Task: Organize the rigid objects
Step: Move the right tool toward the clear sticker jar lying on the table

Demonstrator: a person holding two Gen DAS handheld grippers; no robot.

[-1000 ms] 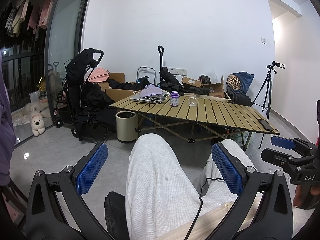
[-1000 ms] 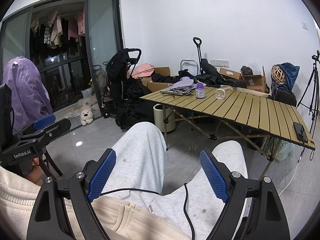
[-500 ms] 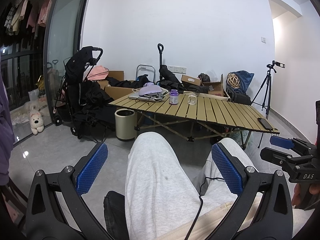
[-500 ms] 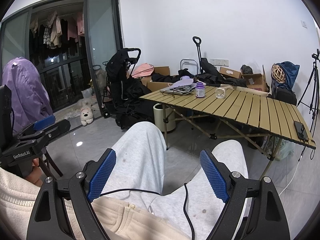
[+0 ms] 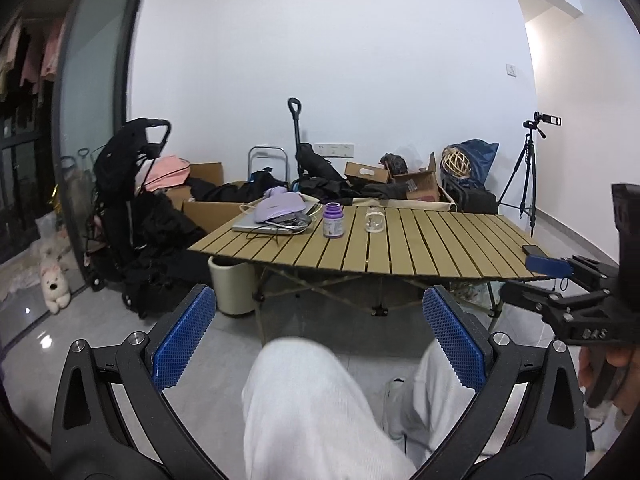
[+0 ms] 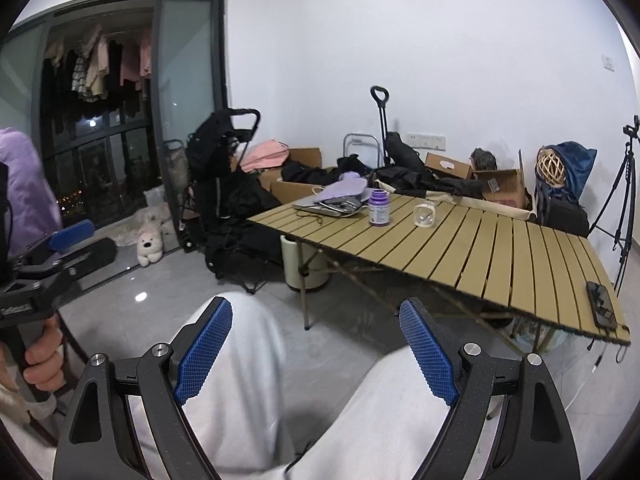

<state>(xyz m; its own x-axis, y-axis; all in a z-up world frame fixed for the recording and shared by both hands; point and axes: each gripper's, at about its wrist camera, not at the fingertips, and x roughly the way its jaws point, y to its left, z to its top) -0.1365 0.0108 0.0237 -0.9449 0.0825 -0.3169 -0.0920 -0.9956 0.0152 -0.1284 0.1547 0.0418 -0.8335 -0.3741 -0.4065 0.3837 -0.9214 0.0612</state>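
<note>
A slatted wooden folding table (image 5: 420, 248) stands ahead; it also shows in the right wrist view (image 6: 500, 248). On it stand a purple bottle (image 5: 333, 220) (image 6: 379, 207) and a small clear glass jar (image 5: 374, 219) (image 6: 425, 213). Behind them a laptop with a lilac pouch (image 5: 278, 207) (image 6: 344, 191) on top lies at the far left. A black phone (image 6: 601, 304) lies near the table's right front edge. My left gripper (image 5: 318, 340) is open and empty above the person's knees, well short of the table. My right gripper (image 6: 316, 354) is open and empty too.
A cream bin (image 5: 232, 284) stands under the table's left corner. A black stroller (image 5: 128, 208) is to the left, boxes and bags along the back wall, a tripod (image 5: 528, 176) at the right. A plush dog (image 5: 54, 280) sits by the glass door.
Both grippers have risen and moved forward toward the table, which now looks nearer and larger. The person's legs fill less of both views. Both grippers stay open.
</note>
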